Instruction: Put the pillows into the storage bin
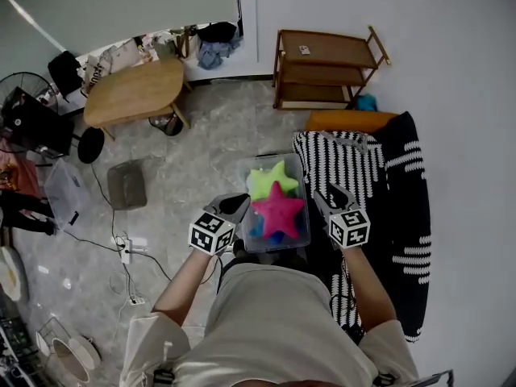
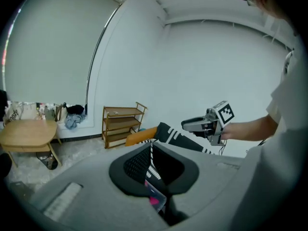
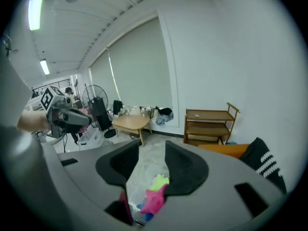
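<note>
1. The clear plastic storage bin [image 1: 250,166] sits between the two grippers and looks heaped full, so the biggest risk is knocking it. The left gripper [image 1: 238,202] is right at the bin's nearest rim, clenched to a thin slit with no pillow in it. Whether it nips the rim I cannot tell. A pull from that one side would probably tip the bin or skid it across the tiled floor [image 1: 210,135].
2. The pink star-shaped plush pillow [image 1: 277,210] lies on top of the pile, just inward of the right gripper [image 1: 329,196] and below its tips. It seems to stand above the rim. A brush from either tool could roll it out, perhaps onto the black-and-white striped blanket [image 1: 347,164] on the right gripper's outer side.
3. The lime-green star-shaped pillow [image 1: 270,178] lies in the bin just beyond both grippers' tips, partly under the pink one. If the pink one is dragged, this one may shift with it.
4. The right gripper's jaws stand partly apart and grasp nothing; the bin and pillows show through the gap. If they close here, they might snag a star point and lift that pillow back out.
</note>
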`<state>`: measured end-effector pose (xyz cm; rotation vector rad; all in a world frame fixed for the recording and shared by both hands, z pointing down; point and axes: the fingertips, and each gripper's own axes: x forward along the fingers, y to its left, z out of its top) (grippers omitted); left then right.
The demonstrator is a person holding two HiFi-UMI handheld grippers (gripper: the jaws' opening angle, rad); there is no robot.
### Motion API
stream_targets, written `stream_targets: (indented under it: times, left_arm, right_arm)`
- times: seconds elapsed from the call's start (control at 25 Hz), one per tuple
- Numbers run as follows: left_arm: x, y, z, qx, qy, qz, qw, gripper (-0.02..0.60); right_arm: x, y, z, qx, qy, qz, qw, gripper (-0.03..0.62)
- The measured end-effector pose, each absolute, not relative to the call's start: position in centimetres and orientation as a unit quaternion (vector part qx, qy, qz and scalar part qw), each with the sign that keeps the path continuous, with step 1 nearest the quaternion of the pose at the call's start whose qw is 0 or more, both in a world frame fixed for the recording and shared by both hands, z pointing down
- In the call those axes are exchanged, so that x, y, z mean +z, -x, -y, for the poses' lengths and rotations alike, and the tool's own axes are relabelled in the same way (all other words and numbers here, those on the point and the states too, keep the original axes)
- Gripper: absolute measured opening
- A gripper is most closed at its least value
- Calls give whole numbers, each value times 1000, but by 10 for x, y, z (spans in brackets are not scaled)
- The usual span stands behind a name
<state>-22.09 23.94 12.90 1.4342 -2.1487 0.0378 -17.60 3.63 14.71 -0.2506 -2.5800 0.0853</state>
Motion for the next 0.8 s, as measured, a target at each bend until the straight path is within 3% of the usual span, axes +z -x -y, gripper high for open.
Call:
stream_targets:
  times: [0.28,0.8]
  left_arm:
    - [60,208,-250,10,-523,823,221,21]
    - [-10,202,-250,0,-517,843,150,21]
  right_arm:
    - [76,150,-39,8,87,970,225,48]
    - [-26,121,-37,7,101,987,124,9]
